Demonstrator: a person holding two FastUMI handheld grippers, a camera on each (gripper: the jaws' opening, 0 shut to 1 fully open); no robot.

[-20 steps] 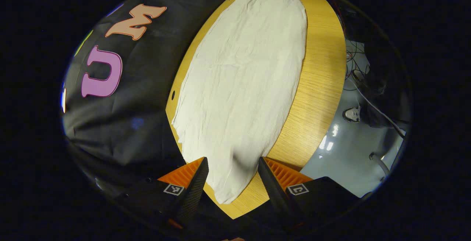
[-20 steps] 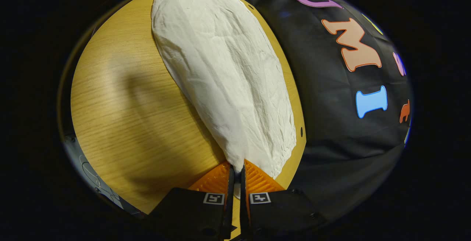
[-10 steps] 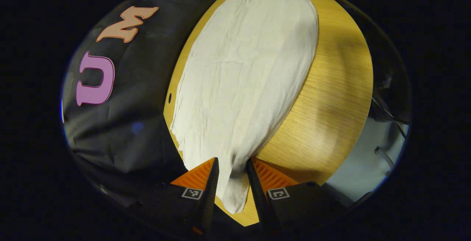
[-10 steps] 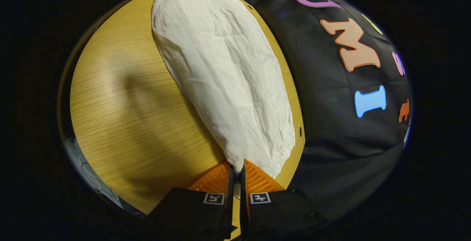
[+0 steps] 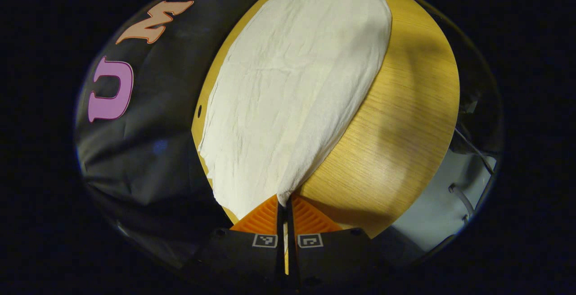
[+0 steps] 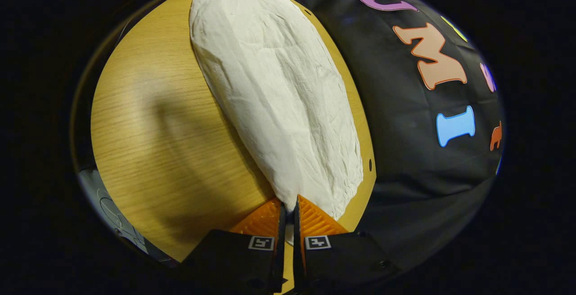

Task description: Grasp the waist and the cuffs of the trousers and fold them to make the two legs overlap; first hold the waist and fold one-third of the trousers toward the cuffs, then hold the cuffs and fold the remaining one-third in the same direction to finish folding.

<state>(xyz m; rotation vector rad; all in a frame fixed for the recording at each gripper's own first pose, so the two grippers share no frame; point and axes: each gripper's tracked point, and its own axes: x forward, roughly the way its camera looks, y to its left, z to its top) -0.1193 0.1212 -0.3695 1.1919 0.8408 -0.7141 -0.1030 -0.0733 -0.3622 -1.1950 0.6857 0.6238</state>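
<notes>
A round wooden table [image 5: 405, 119] carries the cream trousers [image 5: 292, 88], which lie spread lengthwise along its side nearest the booth wall. The left gripper [image 5: 284, 202] is pinched closed on a corner of the cloth at one end. The right gripper [image 6: 288, 207] is likewise clamped on the fabric's edge at the other end; which end is waist or cuffs is hard to tell.
</notes>
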